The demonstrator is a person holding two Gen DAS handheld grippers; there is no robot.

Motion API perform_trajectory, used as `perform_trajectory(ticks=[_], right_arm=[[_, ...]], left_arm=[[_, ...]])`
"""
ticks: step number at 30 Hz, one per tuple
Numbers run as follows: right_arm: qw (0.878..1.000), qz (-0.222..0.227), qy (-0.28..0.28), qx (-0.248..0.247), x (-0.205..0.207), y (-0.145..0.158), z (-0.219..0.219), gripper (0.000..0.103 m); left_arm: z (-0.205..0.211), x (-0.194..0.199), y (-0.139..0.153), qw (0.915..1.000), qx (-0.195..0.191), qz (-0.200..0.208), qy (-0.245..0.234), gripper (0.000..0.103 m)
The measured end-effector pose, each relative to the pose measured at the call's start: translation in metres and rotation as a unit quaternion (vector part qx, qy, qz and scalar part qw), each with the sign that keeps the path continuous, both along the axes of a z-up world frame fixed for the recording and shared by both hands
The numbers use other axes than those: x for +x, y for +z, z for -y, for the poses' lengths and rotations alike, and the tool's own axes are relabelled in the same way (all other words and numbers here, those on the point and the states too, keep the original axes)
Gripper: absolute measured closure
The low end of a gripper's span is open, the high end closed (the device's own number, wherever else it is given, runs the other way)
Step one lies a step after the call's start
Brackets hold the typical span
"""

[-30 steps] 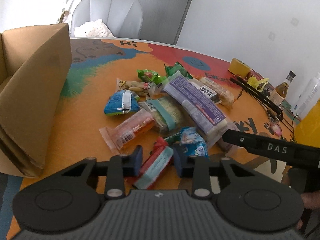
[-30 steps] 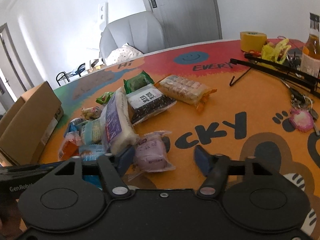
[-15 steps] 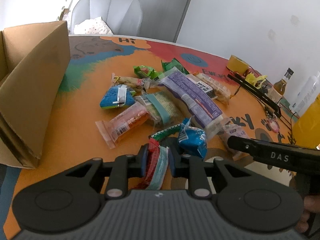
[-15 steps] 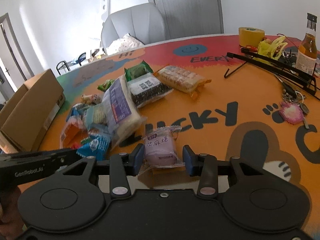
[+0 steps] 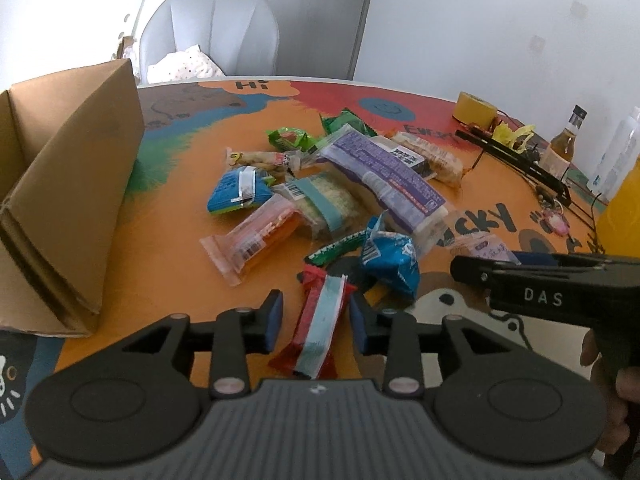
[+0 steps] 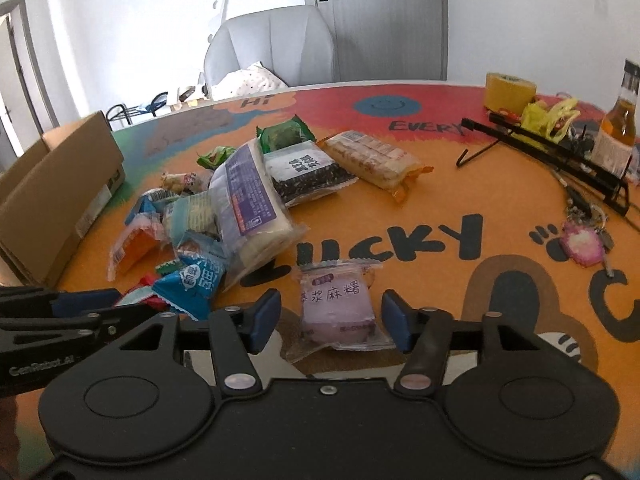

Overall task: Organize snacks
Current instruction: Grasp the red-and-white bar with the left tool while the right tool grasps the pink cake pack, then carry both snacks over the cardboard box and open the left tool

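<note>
Snacks [image 6: 256, 184] heaped on cartoon tabletop [image 6: 480, 184] | chair [image 6: 276, 48] behind | both grippers spread

Left gripper [image 5: 316, 316]: pitched down, jaws opening, pads clear of contents.
Right gripper [image 6: 331, 320]: pitched down, jaws parted, pads not pressing.
Hand [image 5: 612, 380]: 4 o'clock, on right gripper's handle.

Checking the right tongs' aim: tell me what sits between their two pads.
The purple mochi packet lies between the right tongs, with gaps to both pads; the right wrist view shows it.
</note>
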State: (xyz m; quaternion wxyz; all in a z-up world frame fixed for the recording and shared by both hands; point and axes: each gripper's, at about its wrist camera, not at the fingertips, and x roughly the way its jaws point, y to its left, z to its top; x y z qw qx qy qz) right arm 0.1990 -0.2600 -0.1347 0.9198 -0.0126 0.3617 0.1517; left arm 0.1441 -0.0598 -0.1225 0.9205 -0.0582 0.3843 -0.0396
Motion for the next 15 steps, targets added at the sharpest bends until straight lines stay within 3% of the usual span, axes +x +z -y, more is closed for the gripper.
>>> perform_trajectory(ticks=[2,5,15], right_arm=[[1.0,-0.001,0.0,0.003,0.0,0.001,0.002,0.067],[1.0,-0.009,0.0,0.011,-0.002,0.003,0.004,0.069],[0.999,0.017,0.0,0.036,-0.013,0.023,0.004,0.07]], left_arm=[[0.001,-0.001,0.0,1.0,0.0,-0.002,-0.001,0.069],[0.0,0.0,0.0,1.0,0.0,-0.005,0.003,0.083],[-0.006,-0.011,0.016,0.9997,-0.019,0.017,-0.006,0.084]])
